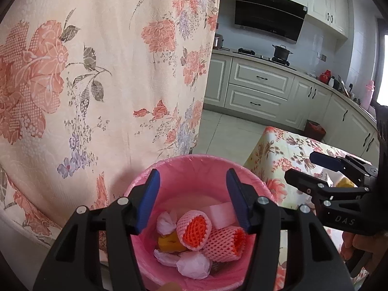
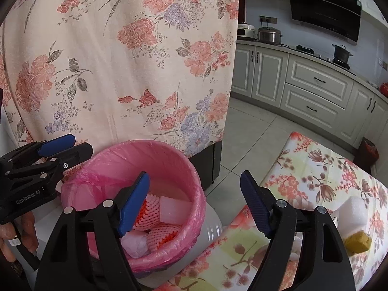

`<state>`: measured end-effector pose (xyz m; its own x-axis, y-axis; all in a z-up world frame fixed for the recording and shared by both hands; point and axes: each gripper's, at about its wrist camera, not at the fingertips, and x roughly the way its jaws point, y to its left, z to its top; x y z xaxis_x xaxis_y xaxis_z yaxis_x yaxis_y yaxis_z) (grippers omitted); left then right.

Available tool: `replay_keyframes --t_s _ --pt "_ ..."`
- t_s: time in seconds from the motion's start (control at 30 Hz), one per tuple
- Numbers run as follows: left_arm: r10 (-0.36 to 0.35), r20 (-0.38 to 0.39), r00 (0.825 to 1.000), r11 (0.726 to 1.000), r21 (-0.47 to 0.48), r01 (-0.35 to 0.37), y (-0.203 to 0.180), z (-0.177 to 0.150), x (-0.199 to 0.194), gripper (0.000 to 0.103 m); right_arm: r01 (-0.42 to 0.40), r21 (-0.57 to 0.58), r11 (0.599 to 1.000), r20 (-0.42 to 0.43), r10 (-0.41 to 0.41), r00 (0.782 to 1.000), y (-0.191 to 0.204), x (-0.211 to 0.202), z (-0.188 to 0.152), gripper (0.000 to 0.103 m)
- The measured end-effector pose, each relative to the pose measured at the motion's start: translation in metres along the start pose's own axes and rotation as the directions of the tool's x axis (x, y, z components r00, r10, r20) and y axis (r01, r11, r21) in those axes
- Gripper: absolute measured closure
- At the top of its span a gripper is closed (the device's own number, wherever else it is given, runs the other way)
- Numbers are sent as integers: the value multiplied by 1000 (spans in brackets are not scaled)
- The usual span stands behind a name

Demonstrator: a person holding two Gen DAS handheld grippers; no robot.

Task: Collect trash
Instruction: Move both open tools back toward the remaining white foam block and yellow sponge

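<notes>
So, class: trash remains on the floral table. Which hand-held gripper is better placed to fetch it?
Right hand-held gripper: open, empty, beside the table holding the foam block and yellow lump. The left hangs over the bin.

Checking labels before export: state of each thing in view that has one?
left tool: open, empty, over the bin
right tool: open, empty, beside the bin's rim
trash bin: upright, pink liner, partly filled
foam nets: inside the bin
white foam block: on the table, not yet collected
yellow piece: on the table, not yet collected

The right hand-held gripper reads "DAS"; the left hand-held gripper reads "GenRobot.AI".
</notes>
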<state>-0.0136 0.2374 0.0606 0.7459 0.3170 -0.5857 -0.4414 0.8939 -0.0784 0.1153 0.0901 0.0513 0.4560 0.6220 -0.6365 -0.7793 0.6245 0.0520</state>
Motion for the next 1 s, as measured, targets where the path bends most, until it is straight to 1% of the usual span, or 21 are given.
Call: replay_keyframes --t_s 0.27,0.43,0.6,0.73,1.0 --pt "-11 -8 1000 1000 13 11 -13 -5 -3 46 30 35 999 1 -30 1000 -27 -12 -15 30" --pt "-25 -19 1000 999 34 25 -28 -7 -1 46 54 60 997 6 -55 998 -50 -22 -25 29" --pt "-46 -25 999 997 59 47 -48 -8 -1 45 84 90 992 5 -85 996 -75 -33 -36 28" --pt "-62 -32 998 995 80 64 -65 -8 2 43 108 116 987 4 -109 994 -97 -40 -45 27" --pt "-89 -46 995 988 120 94 -96 -7 7 43 150 158 976 -2 -151 988 -134 -52 -59 26"
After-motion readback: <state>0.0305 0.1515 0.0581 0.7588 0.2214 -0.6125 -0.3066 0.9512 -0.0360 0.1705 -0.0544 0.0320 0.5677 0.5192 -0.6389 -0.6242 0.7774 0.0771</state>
